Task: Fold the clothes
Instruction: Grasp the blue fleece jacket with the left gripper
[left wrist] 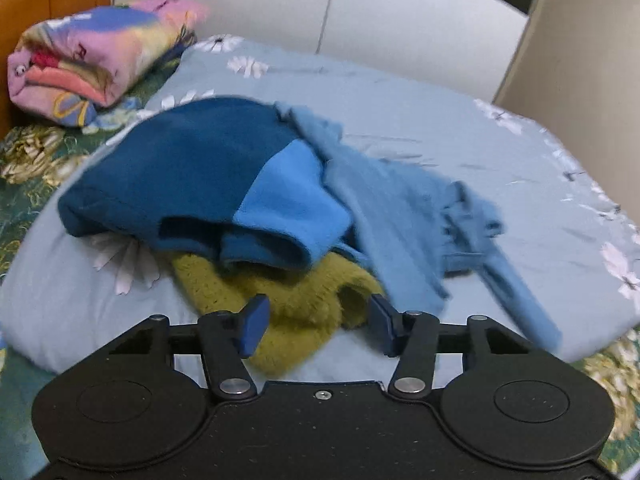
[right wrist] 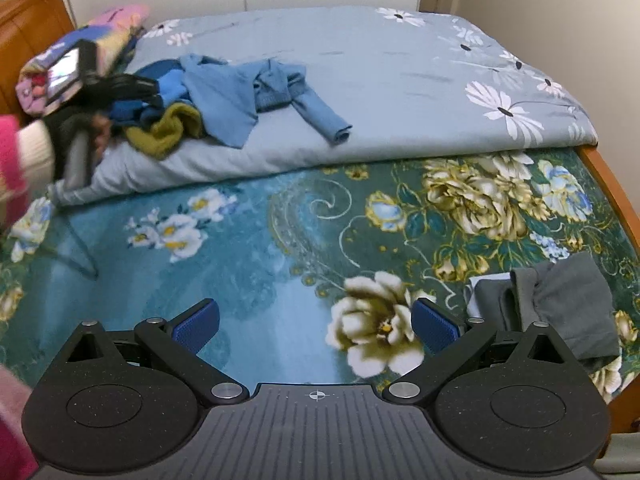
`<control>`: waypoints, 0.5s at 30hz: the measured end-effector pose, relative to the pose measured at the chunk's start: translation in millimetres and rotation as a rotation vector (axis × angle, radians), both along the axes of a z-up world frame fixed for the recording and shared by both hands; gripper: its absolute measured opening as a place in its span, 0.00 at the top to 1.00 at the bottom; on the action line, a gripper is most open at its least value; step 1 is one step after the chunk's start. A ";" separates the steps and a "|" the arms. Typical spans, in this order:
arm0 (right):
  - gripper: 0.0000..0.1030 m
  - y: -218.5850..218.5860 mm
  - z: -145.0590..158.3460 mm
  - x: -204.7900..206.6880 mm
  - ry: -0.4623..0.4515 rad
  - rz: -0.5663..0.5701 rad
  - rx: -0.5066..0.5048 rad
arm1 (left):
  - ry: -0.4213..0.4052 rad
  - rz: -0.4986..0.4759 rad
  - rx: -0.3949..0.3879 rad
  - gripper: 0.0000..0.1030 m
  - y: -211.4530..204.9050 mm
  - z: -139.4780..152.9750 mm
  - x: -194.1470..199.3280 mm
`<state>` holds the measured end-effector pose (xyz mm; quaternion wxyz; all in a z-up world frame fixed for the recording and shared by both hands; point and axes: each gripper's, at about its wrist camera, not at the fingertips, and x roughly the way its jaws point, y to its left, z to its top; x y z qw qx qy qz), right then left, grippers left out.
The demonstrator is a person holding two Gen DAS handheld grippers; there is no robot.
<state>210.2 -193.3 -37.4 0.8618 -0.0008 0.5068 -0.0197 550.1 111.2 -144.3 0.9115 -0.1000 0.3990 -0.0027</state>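
A heap of clothes lies on a light blue quilt (left wrist: 400,96): a dark and bright blue fleece (left wrist: 192,176), a light blue top (left wrist: 400,216) with a sleeve hanging toward the quilt's edge, and an olive fuzzy garment (left wrist: 296,312) underneath. My left gripper (left wrist: 316,322) is open, its blue pads on either side of the olive garment. In the right wrist view the heap (right wrist: 200,96) sits at the far left with the left gripper's body (right wrist: 112,84) at it. My right gripper (right wrist: 316,326) is open and empty above the floral sheet. A folded grey garment (right wrist: 560,304) lies to its right.
A folded pink patterned blanket (left wrist: 92,56) sits at the headboard end. The green floral bedsheet (right wrist: 280,232) spreads in front of the quilt. The wooden bed frame (right wrist: 612,192) runs along the right edge. White wardrobe doors (left wrist: 280,0) stand behind the bed.
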 end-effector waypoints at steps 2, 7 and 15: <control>0.00 -3.2 -0.4 2.3 0.025 -0.028 -0.017 | -0.010 0.007 0.003 0.50 1.6 -11.4 16.2; 0.00 -10.7 -8.7 3.7 0.080 -0.091 -0.035 | -0.020 0.009 0.008 0.47 4.6 -30.2 47.0; 0.00 -5.8 -15.9 10.9 0.122 -0.078 -0.044 | -0.071 0.043 -0.073 0.60 2.0 -34.3 72.3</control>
